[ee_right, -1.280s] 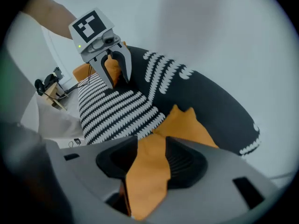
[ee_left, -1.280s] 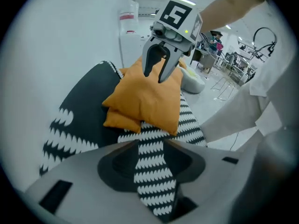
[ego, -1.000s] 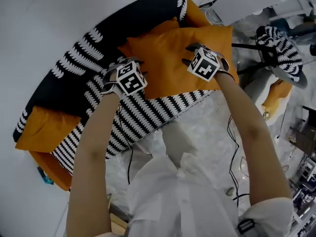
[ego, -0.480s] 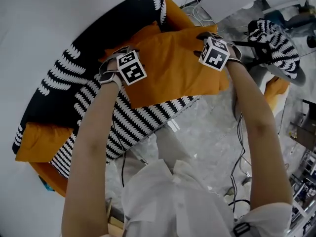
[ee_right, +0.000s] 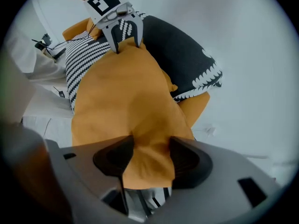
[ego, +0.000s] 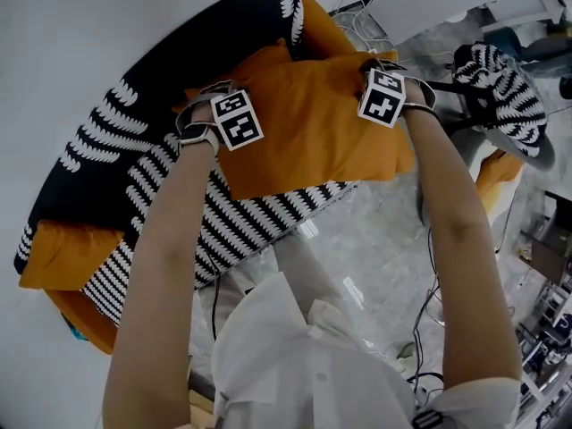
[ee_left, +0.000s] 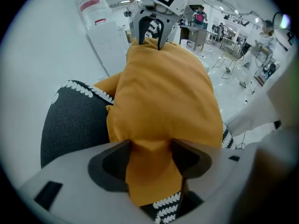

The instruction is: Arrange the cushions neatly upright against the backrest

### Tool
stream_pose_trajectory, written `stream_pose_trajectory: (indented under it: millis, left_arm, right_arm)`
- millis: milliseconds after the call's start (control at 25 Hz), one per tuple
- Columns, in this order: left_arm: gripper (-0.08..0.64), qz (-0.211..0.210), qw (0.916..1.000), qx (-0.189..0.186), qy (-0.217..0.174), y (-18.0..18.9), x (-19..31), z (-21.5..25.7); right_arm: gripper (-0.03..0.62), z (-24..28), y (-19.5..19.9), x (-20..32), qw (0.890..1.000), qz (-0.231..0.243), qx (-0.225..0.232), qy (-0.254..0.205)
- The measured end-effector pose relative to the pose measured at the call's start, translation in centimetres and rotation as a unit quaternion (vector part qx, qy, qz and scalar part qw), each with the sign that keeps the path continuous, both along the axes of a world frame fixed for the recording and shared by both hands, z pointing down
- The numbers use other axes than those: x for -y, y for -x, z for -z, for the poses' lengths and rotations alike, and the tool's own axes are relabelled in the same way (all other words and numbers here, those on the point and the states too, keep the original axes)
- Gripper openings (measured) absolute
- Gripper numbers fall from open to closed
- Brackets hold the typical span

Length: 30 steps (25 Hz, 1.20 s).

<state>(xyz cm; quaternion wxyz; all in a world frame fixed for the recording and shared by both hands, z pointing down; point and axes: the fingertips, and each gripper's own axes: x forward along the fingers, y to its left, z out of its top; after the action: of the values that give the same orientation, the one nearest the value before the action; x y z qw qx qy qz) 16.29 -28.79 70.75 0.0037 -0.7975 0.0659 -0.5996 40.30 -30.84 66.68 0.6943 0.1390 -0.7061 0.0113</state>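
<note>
A large orange cushion (ego: 313, 137) leans on the sofa's black, white-patterned backrest (ego: 125, 114), its lower edge over the striped seat (ego: 241, 226). My left gripper (ego: 207, 96) is at the cushion's top left corner and my right gripper (ego: 372, 63) at its top right corner. In the left gripper view that corner fills the gap of my left gripper (ee_left: 150, 146); my right gripper (ee_right: 150, 146) likewise has orange cloth between its pads. Both pairs of jaws have just been opening and stand wide, with the cloth loose between them. A second orange cushion (ego: 63, 253) lies at the sofa's left end.
More orange upholstery (ego: 322, 25) shows behind the sofa's right end. At the right stands a chair with a black-and-white cushion (ego: 505, 83) and an orange cushion (ego: 500, 168). Cables (ego: 429, 284) trail over the pale floor in front. A white wall lies behind the sofa.
Both hands have carried the orange cushion back and down toward the backrest. The cushion has swung from lying flatter over the seat to leaning against the black back.
</note>
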Motion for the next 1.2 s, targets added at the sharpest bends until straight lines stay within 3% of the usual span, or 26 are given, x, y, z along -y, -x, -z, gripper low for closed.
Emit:
stream_pose_trajectory:
  millis: [200, 320, 480, 960, 1200]
  left_arm:
    - [0.245, -0.007, 0.9999, -0.003, -0.013, -0.4, -0.7, -1.4]
    - [0.166, 0.000, 1.0000, 0.001, -0.008, -0.4, -1.3, -1.4]
    - [0.058, 0.007, 1.0000, 0.001, 0.003, -0.3, -2.5, -0.6]
    - [0.023, 0.041, 0.9987, -0.029, -0.009, 0.7, -7.6, 2.0]
    - [0.021, 0.046, 0.9969, -0.061, 0.018, 1.4, -12.0, 5.1]
  right_arm:
    - [0.185, -1.7, 0.1, -0.8, 1.000, -0.015, -0.007, -0.004]
    - [0.080, -1.5, 0.3, -1.4, 1.000, -0.023, -0.010, -0.001]
    - [0.017, -1.0, 0.4, -2.2, 0.999, -0.024, -0.027, -0.004]
    - [0.012, 1.6, 0.9, -7.1, 0.997, -0.027, -0.071, -0.004]
    - [0.012, 5.2, 1.5, -11.0, 0.995, -0.032, -0.089, 0.016]
